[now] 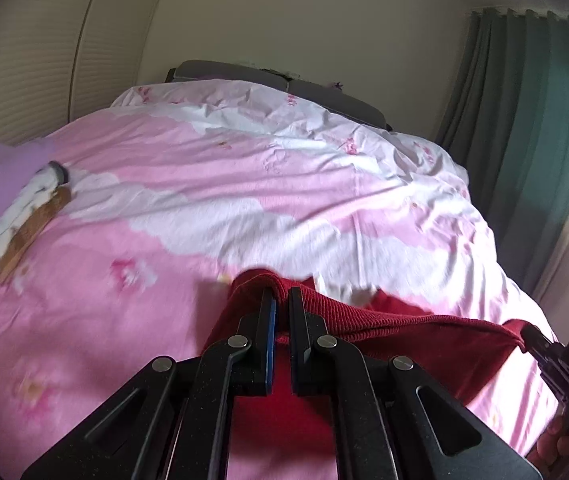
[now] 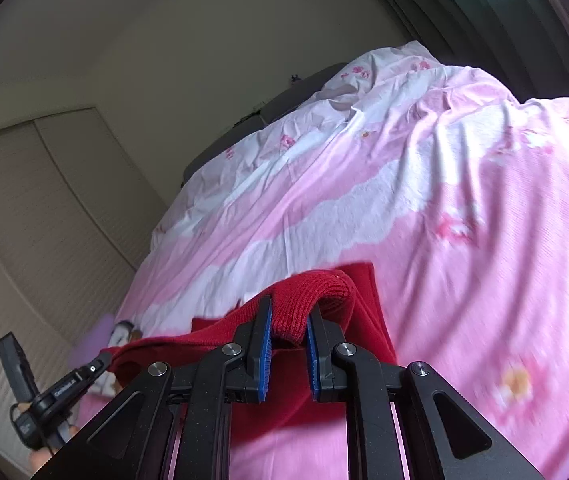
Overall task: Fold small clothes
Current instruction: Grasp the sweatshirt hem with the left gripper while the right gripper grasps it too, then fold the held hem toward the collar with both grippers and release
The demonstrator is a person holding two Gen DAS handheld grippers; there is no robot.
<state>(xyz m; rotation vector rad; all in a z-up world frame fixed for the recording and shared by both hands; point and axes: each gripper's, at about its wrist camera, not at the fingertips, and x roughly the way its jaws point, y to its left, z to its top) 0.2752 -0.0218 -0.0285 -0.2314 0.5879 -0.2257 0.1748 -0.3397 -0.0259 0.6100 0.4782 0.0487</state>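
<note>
Left wrist view: I hold the left gripper (image 1: 280, 300) closed on the ribbed edge of the red garment (image 1: 404, 320), which hangs stretched above the bed (image 1: 244, 184). To do this step well, I judge that both edges must stay level and taut while I carry them forward over the rest of the garment, then lower together. The left gripper points along the bed, tilted slightly down. The right gripper (image 1: 532, 338) grips the same edge, well apart to the right. A folded pile (image 1: 8, 208) lies at the bed's left side.

Right wrist view: the right gripper (image 2: 288, 316) is clamped on a bunched rib fold, rolled leftward, above the bed.
</note>
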